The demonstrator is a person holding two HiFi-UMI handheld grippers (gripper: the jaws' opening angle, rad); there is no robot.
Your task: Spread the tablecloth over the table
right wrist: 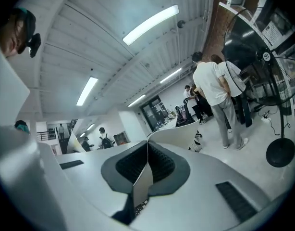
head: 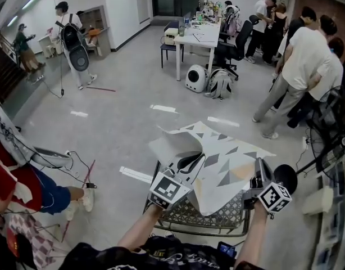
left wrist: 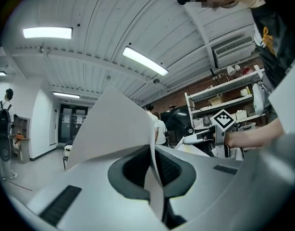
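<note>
Pinching the tablecloth [head: 231, 159] between closed jaws are the left hand-held gripper [left wrist: 152, 167] and the right hand-held gripper [right wrist: 146, 165].

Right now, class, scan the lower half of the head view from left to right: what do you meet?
Person in red top and blue shorts → left gripper → white tablecloth with grey triangles, pinched by both grippers → right gripper → black standing fan.

A glossy grey floor [head: 127, 89] runs to a long white desk [head: 199, 37] and black office chair [head: 238, 38], under fluorescent strips [left wrist: 144, 60] on a white ribbed ceiling [left wrist: 104, 18].
</note>
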